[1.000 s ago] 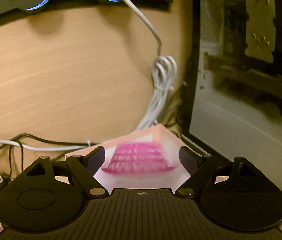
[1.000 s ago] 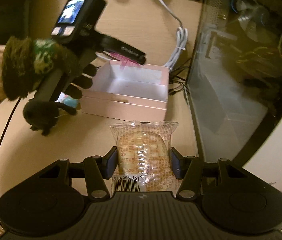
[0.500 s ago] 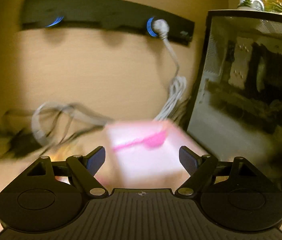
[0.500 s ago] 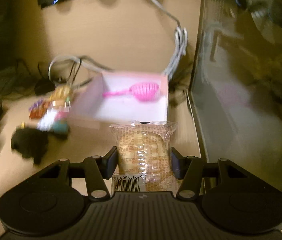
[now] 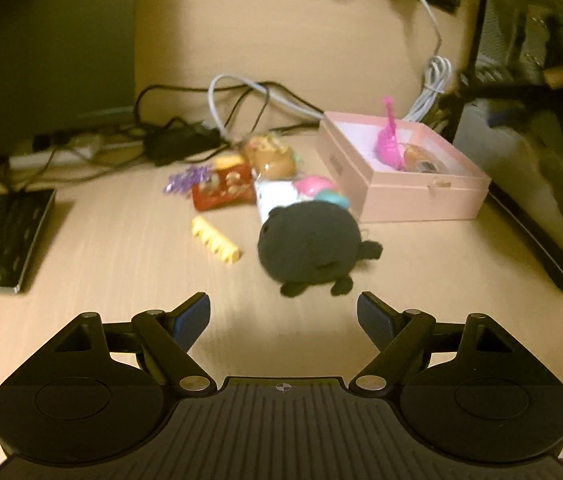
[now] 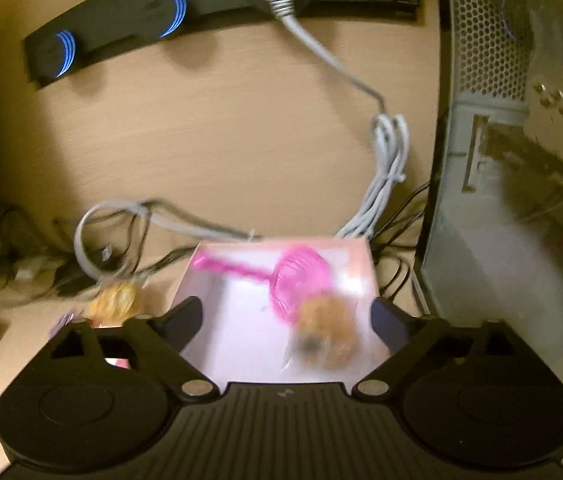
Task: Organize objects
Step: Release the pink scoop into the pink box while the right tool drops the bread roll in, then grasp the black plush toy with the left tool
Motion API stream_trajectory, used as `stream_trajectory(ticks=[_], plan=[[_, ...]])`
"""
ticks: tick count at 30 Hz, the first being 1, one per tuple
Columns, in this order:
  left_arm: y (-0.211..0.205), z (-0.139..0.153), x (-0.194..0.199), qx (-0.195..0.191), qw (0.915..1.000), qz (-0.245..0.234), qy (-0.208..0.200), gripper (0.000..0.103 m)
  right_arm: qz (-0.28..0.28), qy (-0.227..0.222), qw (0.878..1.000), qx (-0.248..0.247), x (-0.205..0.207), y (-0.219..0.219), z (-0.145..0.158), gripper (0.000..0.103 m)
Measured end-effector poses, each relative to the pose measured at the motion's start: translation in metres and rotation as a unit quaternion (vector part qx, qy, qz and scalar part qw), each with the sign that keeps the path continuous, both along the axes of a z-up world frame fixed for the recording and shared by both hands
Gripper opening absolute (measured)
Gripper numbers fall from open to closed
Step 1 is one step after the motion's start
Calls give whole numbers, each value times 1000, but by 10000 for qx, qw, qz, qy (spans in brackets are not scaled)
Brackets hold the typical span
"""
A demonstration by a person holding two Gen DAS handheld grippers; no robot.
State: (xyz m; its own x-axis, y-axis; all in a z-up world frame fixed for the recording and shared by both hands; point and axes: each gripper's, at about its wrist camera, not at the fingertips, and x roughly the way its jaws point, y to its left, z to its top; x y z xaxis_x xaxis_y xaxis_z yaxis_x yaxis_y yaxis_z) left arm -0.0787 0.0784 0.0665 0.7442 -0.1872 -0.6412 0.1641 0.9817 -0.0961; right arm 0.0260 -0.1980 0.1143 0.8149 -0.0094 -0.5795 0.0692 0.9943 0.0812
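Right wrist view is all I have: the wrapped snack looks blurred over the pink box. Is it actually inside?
Observer: Yes. The left wrist view shows the wrapped snack lying inside the pink box, beside the pink scoop.
Operator: Anything big left outside the box?
Observer: A black plush toy sits on the desk, just ahead of the left gripper.
Operator: Is that gripper holding anything?
Observer: No. Its jaws stand open and empty.
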Motion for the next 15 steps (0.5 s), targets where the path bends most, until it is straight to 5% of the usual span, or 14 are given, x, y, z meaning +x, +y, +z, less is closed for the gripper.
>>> stream_trajectory(ticks=[4,8,12,15], plan=[[-4,11,5,-7,9989,-357,-317,86,250,76,9986,-462,-41,22,-19,103],[-22,19,31,528,9907,-1100,-604,86,536,262,9962,-632,-75,34,-34,103],[-35,5,74,820,9850,-1508,-159,86,550,425,9950,-714,-100,44,-47,103],[-38,-11,99,642,9858,-1532,236,86,600,644,9945,-567,-114,48,-56,103]])
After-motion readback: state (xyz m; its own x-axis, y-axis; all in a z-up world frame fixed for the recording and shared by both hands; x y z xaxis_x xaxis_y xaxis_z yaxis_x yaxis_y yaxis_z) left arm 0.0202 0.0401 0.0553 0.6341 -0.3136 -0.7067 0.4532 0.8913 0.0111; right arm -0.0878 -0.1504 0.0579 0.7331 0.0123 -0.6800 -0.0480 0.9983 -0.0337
